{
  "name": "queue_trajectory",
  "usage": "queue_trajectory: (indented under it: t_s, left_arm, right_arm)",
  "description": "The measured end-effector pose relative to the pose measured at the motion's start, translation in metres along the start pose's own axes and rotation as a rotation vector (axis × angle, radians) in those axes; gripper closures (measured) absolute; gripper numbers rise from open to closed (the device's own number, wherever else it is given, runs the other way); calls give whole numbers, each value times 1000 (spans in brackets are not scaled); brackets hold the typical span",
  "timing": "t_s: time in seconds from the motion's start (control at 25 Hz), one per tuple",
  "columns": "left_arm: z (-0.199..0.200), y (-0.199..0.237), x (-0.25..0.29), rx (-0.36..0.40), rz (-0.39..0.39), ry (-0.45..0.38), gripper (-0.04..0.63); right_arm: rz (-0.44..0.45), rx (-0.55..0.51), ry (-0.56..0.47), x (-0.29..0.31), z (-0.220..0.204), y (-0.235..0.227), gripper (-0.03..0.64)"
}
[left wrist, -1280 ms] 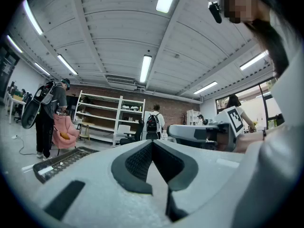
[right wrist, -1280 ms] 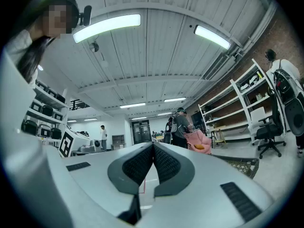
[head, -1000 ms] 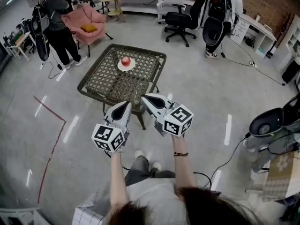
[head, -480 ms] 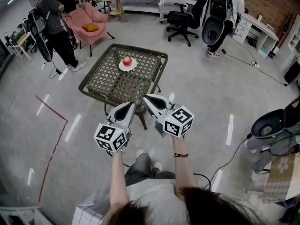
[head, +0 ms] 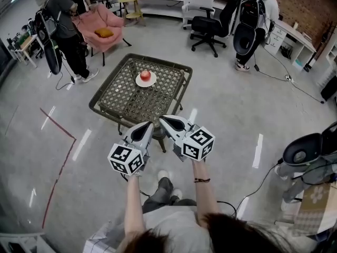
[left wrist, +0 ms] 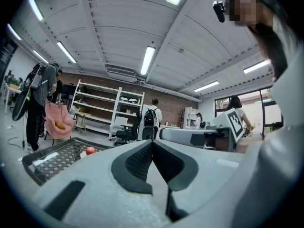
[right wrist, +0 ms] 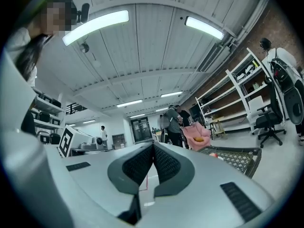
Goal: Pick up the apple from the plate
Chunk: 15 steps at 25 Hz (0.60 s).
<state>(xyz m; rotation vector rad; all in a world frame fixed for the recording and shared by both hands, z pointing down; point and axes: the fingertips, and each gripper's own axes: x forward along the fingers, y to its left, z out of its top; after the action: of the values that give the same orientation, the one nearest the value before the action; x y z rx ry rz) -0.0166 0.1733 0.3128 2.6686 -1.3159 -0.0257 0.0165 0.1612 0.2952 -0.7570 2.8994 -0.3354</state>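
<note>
Two tools we hold, the left gripper (head: 149,124) and right gripper (head: 162,118), are shut and empty. The apple (head: 146,75) sits on its plate (head: 139,81).

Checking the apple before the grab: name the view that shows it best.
Head view: the apple sits unobstructed on its plate, seen from above. The left gripper view shows it small, side-on; the right gripper view, just a red speck.

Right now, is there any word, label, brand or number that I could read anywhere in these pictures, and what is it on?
None: no readable text in any view.
The left gripper and the right gripper carry only black-and-white square patterns, no letters or numbers.
</note>
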Motion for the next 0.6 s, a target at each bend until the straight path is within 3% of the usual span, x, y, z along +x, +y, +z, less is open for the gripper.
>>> queue_trajectory:
  t_s: [0.6]
  left_arm:
    - [-5, 59, 51, -3, -5, 33, 584]
  right_arm:
    - [-18, 15, 26, 42, -5, -62, 607]
